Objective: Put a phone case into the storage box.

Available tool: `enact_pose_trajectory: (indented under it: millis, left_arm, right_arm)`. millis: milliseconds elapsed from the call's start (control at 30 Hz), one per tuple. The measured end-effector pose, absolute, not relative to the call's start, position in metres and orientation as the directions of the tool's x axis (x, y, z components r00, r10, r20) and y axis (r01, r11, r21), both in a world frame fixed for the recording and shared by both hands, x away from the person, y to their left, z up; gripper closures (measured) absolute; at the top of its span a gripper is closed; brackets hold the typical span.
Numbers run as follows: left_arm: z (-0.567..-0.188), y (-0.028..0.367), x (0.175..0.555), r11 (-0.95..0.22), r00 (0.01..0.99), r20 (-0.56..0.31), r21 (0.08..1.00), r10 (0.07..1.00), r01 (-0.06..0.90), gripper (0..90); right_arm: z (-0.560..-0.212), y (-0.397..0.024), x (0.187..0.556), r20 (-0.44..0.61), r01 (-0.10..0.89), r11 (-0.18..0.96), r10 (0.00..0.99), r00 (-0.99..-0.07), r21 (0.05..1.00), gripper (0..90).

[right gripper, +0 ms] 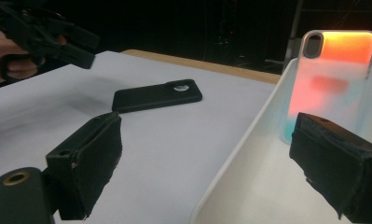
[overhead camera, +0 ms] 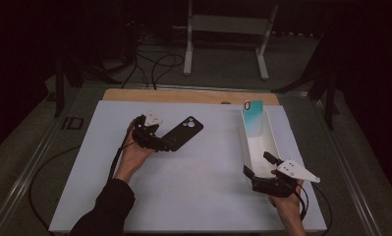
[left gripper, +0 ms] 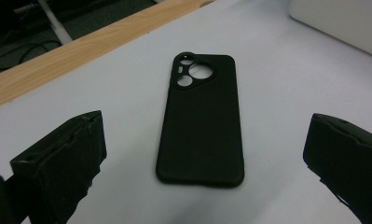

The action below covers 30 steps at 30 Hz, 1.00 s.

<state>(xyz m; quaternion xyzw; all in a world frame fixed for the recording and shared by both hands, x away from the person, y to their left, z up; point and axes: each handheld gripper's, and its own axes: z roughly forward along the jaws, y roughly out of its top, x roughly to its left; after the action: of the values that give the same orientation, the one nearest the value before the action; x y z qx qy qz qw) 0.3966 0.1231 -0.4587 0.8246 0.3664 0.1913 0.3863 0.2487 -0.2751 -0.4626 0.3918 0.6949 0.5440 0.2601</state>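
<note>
Currently: black phone case (overhead camera: 182,133) flat on the white table (overhead camera: 193,196), unlifted; coloured case (overhead camera: 253,117) already upright in the white bin (overhead camera: 271,137).
Left gripper (overhead camera: 165,146) spread wide at its near end; right gripper (overhead camera: 256,164) spread, straddling the bin's near wall. Long axis diagonal, camera cutout toward the far-right.

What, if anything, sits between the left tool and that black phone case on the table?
Nothing visible. The left tool is open, its jaws either side of the black phone case, which lies flat on bare white table. The white bin stands well off to the side.
</note>
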Motion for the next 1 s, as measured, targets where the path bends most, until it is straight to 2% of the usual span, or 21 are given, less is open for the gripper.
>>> enact_pose_trajectory:
  millis: [500, 1000]
  left_arm:
    - [-0.491, 0.094, 0.441, -0.499, 0.684, -0.009, 0.677, 0.729, 0.541, 0.0]
    - [-0.517, 0.079, 0.463, -0.549, 0.679, -0.056, 0.542, 0.732, 0.636, 0.1]
  right_arm:
    - [-0.461, -0.274, 0.251, 0.069, 0.255, 0.093, 0.823, -0.563, 0.962, 9.3]
    - [-0.461, -0.275, 0.251, 0.075, 0.255, 0.088, 0.821, -0.567, 0.963, 9.4]
